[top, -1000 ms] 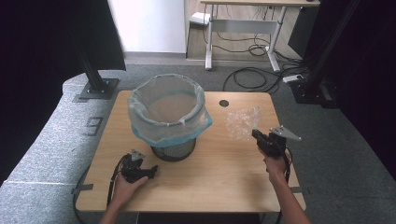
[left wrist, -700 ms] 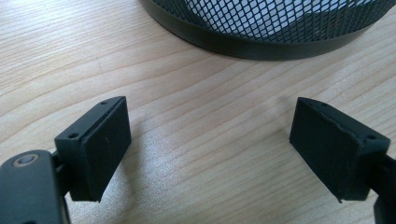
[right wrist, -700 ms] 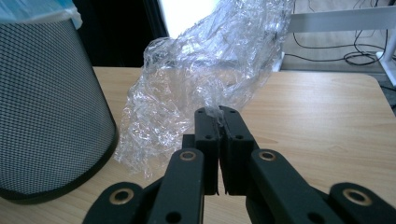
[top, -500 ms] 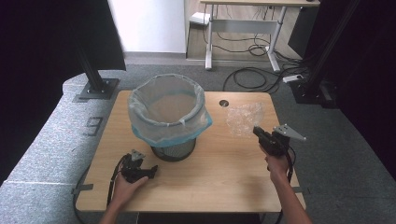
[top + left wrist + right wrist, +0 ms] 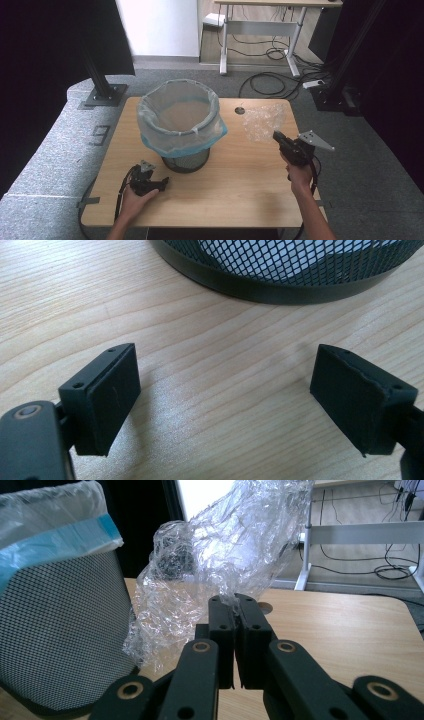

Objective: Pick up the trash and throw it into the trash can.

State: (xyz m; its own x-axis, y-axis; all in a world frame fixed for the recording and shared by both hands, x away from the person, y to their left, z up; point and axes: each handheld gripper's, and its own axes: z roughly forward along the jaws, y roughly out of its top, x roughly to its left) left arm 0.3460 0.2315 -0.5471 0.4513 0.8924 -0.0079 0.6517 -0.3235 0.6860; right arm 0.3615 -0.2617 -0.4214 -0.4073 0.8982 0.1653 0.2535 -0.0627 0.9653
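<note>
A crumpled sheet of clear plastic wrap [image 5: 262, 121] [image 5: 215, 565] hangs above the table's right side, pinched at its edge by my right gripper [image 5: 276, 135] [image 5: 235, 602], which is shut on it. A black mesh bin [image 5: 181, 127] [image 5: 55, 645] lined with a pale blue bag stands at the table's middle, left of the wrap. Near the front left, my left gripper [image 5: 162, 183] [image 5: 225, 390] rests low on the wood, open and holding nothing, its jaws pointing at the mesh bin base [image 5: 295, 270].
The wooden table [image 5: 240, 200] has a round cable hole [image 5: 240, 110] behind the wrap. Grey padding [image 5: 55, 165] flanks the table's left. A desk [image 5: 260, 20] and floor cables [image 5: 280, 82] lie beyond the far edge.
My right gripper has lifted the plastic wrap off the table and risen slightly. The left gripper has stayed put.
</note>
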